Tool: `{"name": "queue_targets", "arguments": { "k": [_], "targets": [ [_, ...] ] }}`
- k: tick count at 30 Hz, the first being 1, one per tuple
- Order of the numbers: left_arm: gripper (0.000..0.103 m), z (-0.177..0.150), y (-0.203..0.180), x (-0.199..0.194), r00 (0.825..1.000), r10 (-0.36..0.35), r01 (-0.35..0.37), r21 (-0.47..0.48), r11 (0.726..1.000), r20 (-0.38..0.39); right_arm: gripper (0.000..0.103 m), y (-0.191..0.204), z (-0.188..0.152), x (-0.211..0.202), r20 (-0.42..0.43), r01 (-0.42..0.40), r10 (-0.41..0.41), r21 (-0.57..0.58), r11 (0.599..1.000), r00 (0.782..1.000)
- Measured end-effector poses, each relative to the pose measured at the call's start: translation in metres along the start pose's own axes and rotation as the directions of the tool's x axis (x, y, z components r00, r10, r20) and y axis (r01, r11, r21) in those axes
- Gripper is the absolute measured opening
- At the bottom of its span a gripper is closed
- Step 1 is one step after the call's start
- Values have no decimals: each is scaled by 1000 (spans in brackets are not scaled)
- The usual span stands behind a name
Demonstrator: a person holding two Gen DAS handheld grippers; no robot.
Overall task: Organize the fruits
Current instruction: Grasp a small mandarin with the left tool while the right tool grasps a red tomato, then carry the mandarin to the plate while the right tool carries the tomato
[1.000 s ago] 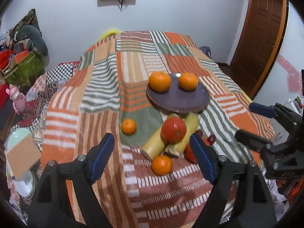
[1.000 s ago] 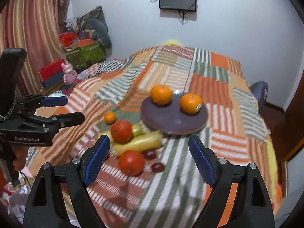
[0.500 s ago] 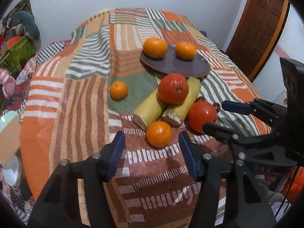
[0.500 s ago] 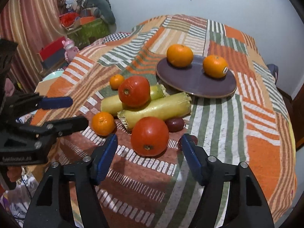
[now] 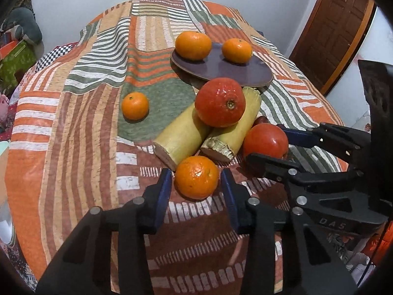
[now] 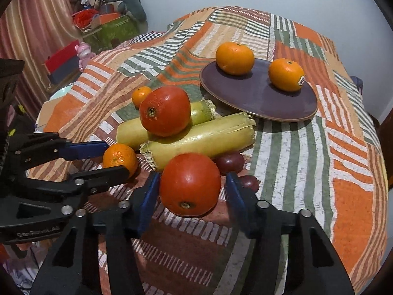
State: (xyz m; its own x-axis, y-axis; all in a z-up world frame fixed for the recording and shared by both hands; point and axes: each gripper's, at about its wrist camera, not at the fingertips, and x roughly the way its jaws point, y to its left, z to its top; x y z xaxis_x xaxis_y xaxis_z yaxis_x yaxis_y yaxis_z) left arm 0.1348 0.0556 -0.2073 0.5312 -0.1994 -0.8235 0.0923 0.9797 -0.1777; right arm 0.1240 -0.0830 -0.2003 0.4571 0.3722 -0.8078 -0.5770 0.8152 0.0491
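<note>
My left gripper (image 5: 196,184) is open with its blue pads on either side of a small orange (image 5: 196,177) on the patchwork cloth, small gaps on both sides. My right gripper (image 6: 190,189) is open around a red tomato-like fruit (image 6: 190,184), and it shows at the right of the left wrist view (image 5: 285,145). A second red fruit (image 5: 220,102) rests on two yellow-green stalk pieces (image 5: 183,132). A dark purple plate (image 5: 233,70) behind them holds two oranges (image 5: 193,45). A small orange (image 5: 135,105) lies alone to the left.
Two dark red grapes (image 6: 229,162) lie by the right gripper's right finger. The table edge drops off close in front. A wooden door (image 5: 331,32) stands at the right. Boxes and clutter (image 6: 108,24) sit on the floor to the left.
Both grippers have moved forward and down and narrowed. The left one now straddles the near orange and the right one straddles the near red fruit. The fruits have not moved.
</note>
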Motion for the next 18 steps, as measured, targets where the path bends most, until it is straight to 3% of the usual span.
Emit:
{"name": "queue_targets", "arguments": {
  "k": [9,18],
  "targets": [
    [38,2,-1,-2,1000,-7,7,-4,1000,7,46,-5,1,-8,7,-15,15,15,1000,1000],
    [38,23,-8,-43,994,-9,7,21,1000,108,46,-21,13,-36,82,-22,18,52,998,996]
  ]
}}
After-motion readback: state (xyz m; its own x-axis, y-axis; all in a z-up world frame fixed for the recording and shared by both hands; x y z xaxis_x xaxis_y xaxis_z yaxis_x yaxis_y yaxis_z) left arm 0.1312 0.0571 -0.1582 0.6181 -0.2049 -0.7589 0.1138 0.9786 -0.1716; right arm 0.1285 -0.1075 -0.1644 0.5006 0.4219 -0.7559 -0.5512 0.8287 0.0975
